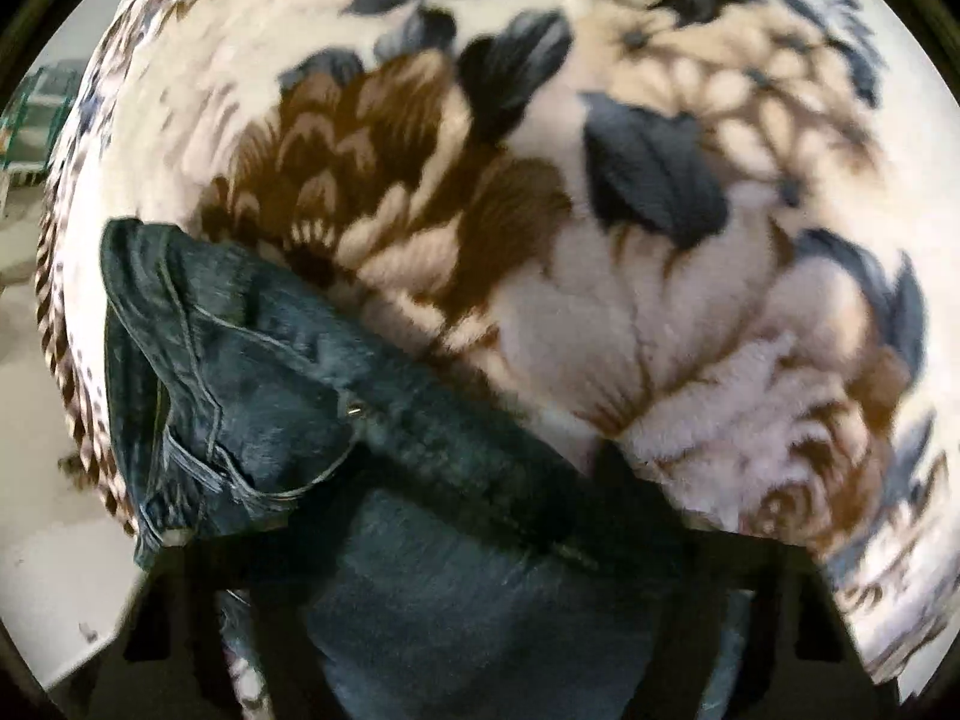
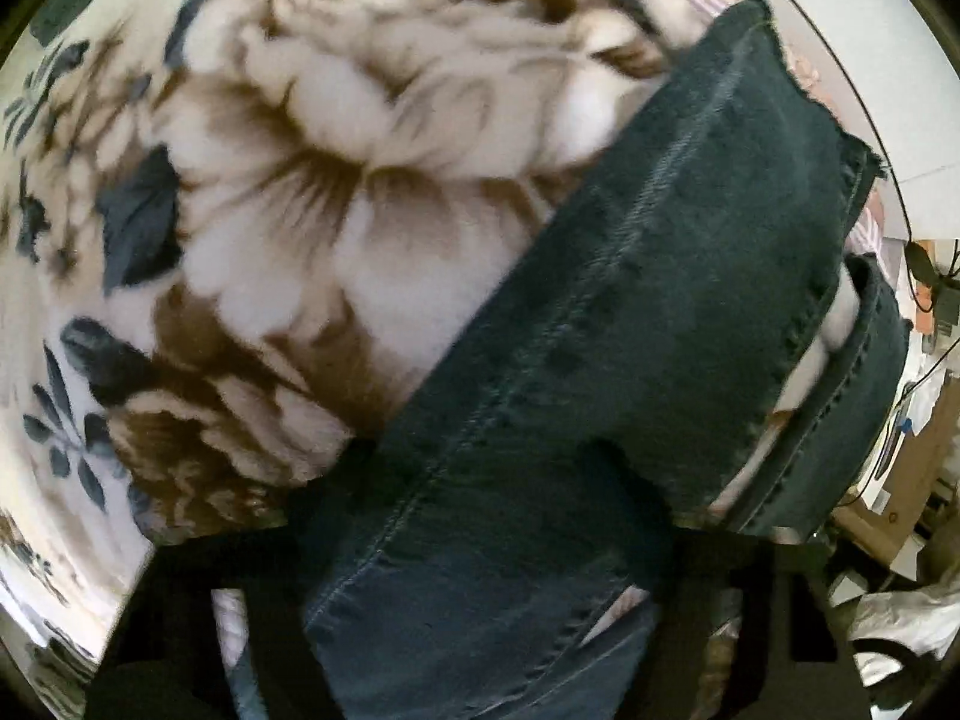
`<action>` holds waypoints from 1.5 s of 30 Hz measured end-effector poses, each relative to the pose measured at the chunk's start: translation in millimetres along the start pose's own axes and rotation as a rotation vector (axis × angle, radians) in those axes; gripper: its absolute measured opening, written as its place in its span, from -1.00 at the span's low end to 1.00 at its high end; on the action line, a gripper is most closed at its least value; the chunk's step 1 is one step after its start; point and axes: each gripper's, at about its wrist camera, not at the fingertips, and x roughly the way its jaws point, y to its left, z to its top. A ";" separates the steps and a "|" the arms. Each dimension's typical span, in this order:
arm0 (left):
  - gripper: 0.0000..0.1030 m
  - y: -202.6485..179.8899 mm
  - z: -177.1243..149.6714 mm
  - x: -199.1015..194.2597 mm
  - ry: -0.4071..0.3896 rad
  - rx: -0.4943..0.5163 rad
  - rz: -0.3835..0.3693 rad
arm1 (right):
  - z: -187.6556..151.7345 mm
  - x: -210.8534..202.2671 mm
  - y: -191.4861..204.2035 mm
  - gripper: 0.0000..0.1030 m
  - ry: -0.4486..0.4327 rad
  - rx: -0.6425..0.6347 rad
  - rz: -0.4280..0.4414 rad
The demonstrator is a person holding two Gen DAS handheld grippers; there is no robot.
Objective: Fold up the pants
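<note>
Tools [image 1: 480,540] [image 2: 480,510] both grip jeans [image 1: 252,372] over blanket [image 1: 600,150].

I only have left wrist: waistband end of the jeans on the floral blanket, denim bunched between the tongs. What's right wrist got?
Observer: The leg end. The right tongs have denim of the jeans bunched between the fingers.
Operator: Hems visible?
Observer: Yes, the frayed hem of one leg sits at upper right; the second leg lies beside it, with a sliver of blanket showing between them.
Operator: Anything past the bed that side?
Observer: Cardboard boxes and cables at the right edge, off the bed.
</note>
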 end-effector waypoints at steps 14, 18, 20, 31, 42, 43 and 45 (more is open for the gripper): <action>-0.81 175.8 -140.7 -93.4 -0.197 -0.069 -0.498 | -100.9 -85.5 -78.4 -0.84 -0.213 -0.175 0.136; -0.80 212.5 -193.3 -78.1 -0.167 -0.105 -0.533 | -111.3 -71.8 -154.2 -0.84 -0.229 -0.166 0.112; -0.80 222.2 -209.6 -55.8 -0.136 -0.113 -0.526 | -121.9 -51.2 -187.3 -0.84 -0.228 -0.155 0.086; -0.38 285.3 -246.8 21.0 -0.013 -0.243 -0.724 | -185.9 -6.3 -227.0 0.31 -0.192 -0.234 0.219; 0.63 263.5 -241.8 -42.4 -0.271 0.030 -0.563 | -191.2 -34.1 -281.6 0.42 -0.276 -0.148 0.292; 0.63 250.4 -242.0 -45.1 -0.275 0.060 -0.555 | -181.2 -37.2 -291.0 0.42 -0.286 -0.119 0.297; 0.63 223.7 -243.6 -47.5 -0.273 0.105 -0.542 | -157.2 -39.1 -311.7 0.41 -0.302 -0.048 0.308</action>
